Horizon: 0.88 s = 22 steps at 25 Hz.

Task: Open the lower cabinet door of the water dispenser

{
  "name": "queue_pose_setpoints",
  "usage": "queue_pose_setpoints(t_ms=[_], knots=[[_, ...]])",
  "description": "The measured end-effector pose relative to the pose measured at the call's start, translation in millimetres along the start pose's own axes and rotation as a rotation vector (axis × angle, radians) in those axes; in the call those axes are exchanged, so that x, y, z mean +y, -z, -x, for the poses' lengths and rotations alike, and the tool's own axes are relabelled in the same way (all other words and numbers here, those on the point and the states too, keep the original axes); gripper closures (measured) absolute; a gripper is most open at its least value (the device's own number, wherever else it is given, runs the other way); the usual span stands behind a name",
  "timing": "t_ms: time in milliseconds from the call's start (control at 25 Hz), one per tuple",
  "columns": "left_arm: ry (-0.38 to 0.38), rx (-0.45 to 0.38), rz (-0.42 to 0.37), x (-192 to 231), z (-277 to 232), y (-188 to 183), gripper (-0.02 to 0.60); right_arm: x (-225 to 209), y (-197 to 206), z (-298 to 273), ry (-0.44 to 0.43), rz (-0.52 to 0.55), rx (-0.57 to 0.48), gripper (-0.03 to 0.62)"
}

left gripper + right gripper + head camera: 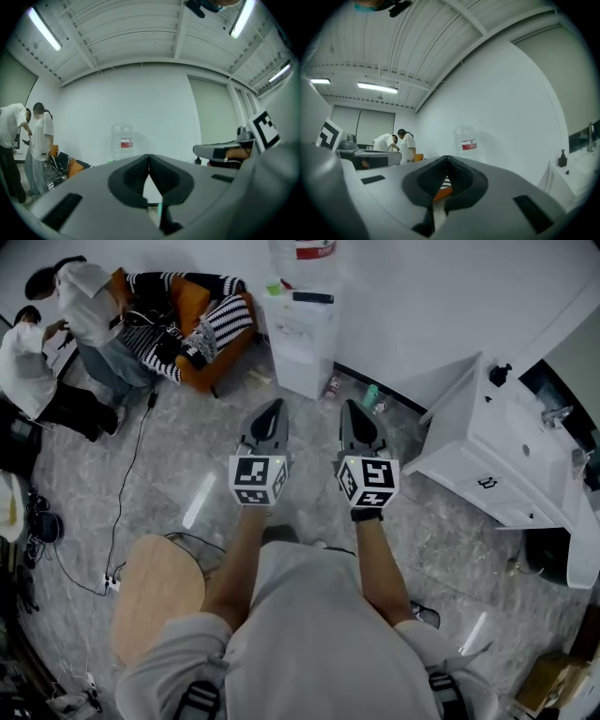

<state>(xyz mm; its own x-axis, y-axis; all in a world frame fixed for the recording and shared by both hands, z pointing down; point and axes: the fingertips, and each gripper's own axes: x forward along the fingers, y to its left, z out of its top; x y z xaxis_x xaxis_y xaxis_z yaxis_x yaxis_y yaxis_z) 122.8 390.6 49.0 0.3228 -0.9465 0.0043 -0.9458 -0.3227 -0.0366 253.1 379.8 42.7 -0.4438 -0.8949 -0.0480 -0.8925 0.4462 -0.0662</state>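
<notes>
The white water dispenser (302,334) stands against the far wall with a clear bottle (305,254) on top. Its lower cabinet door (307,374) looks closed. Both grippers are held level over the floor, side by side and well short of the dispenser. The left gripper (275,405) is shut, its tips meeting with nothing between them (149,156). The right gripper (350,405) is also shut and empty (447,158). The bottle (122,140) shows ahead in the left gripper view, and the same bottle (466,143) in the right gripper view.
People stand by an orange chair (192,310) with striped cloth at the far left. A white sink cabinet (497,456) fills the right. Small bottles (371,396) lie by the wall. A round wooden stool (155,592) and floor cables (127,484) are at the near left.
</notes>
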Motion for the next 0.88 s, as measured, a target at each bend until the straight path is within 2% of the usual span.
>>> queue_pose_setpoints(t_ms=[160,400,880], knots=[[-0.01,0.014,-0.003,4,-11,6,0.569,-9,9,-12,0.01,0.042,0.016,0.588],[-0.002,0.014,0.006,22,-42,20,0.568,-18,28,-46,0.008,0.029,0.034,0.588],[0.072,0.052,0.03,128,-162,35,0.569,-19,38,-198,0.049,0.015,0.056,0.588]])
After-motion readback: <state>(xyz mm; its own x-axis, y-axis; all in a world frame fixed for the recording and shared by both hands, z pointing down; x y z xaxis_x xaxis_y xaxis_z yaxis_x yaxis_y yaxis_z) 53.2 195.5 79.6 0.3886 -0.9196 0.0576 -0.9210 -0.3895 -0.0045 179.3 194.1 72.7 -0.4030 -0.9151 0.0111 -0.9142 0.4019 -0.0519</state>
